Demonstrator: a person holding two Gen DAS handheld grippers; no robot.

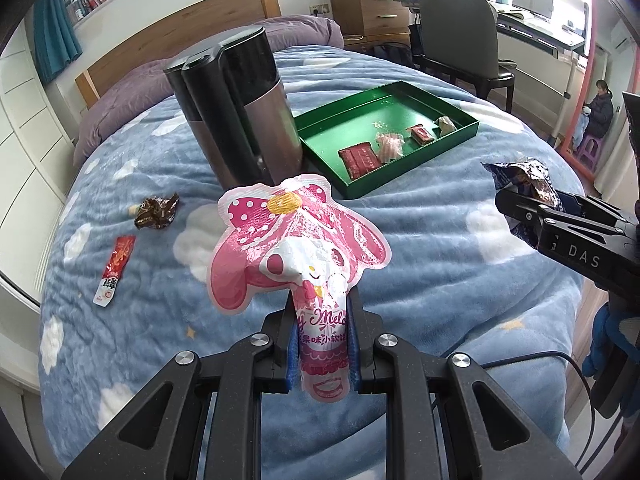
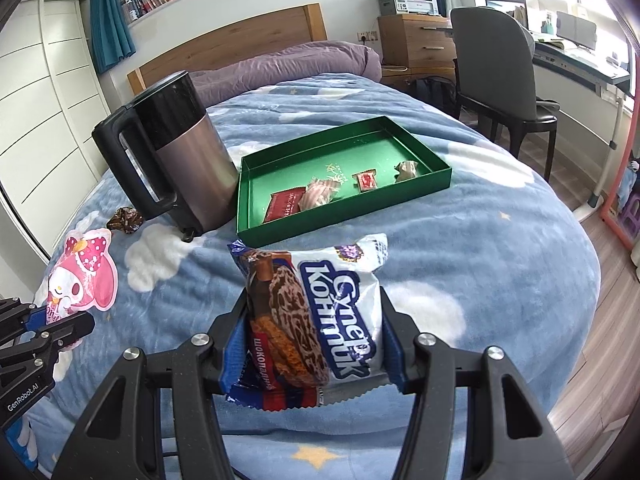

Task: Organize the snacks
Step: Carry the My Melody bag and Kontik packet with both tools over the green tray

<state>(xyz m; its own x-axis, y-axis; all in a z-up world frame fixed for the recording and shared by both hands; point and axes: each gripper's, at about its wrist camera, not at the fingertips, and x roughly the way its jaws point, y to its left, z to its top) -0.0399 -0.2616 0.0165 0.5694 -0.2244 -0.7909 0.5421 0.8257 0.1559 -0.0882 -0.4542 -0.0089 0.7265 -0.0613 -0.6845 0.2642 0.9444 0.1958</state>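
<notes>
My left gripper (image 1: 322,300) is shut on the lower end of a pink and white cartoon-rabbit candy pouch (image 1: 296,240), held upright above the blue bedspread. My right gripper (image 2: 314,300) is shut on a white and blue chocolate cookie packet (image 2: 320,312), its pads pressing both sides. The green tray (image 1: 466,122) lies beyond both, with several small wrapped snacks inside. In the left wrist view the right gripper (image 1: 520,204) shows at the right edge with the cookie packet (image 1: 528,178). In the right wrist view the left gripper (image 2: 60,326) and pouch (image 2: 82,280) show at the lower left.
A steel and black kettle (image 2: 180,152) stands left of the tray (image 2: 444,178). A brown crumpled wrapper (image 1: 156,210) and a red stick packet (image 1: 116,270) lie on the bedspread at the left. A chair (image 2: 496,72), desk and drawers stand beyond the bed. A seated person (image 1: 600,112) is at the far right.
</notes>
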